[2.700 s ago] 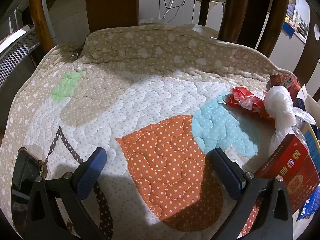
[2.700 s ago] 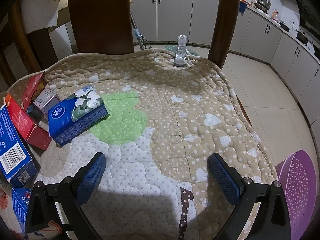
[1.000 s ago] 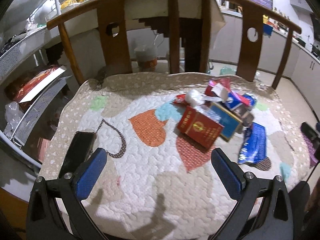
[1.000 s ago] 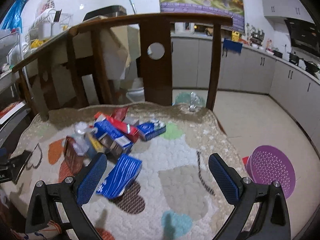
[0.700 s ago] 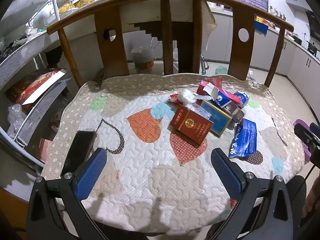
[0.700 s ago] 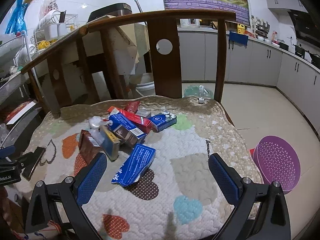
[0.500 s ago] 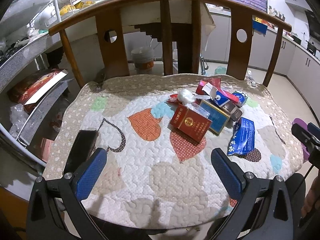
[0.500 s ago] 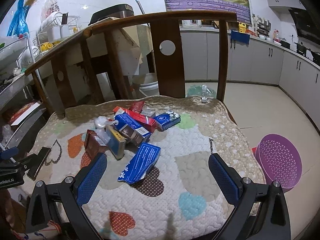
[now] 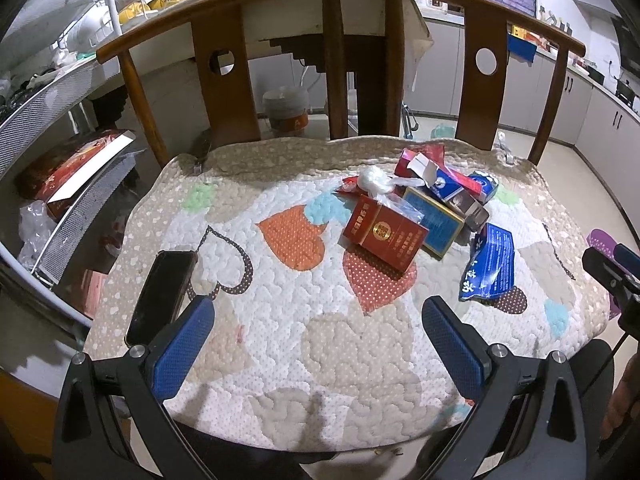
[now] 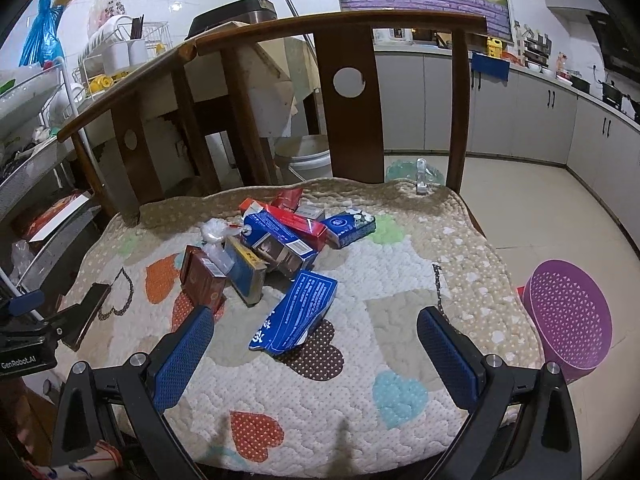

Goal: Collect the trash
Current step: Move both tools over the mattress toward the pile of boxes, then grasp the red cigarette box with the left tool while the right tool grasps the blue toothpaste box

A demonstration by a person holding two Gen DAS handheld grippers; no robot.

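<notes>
Crumpled wrappers [image 9: 370,179] half-buried under cartons [image 9: 434,220]

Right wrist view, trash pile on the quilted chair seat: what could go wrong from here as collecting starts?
1. The boxes lean on one another: the red carton rests against the blue box, so pulling one may tumble others.
2. The flattened blue packet lies flat on soft quilt; the open right tongs may pinch fabric.
3. The dark phone lies near the seat's edge by the open left tongs; it could be knocked off or mistaken for trash.
</notes>
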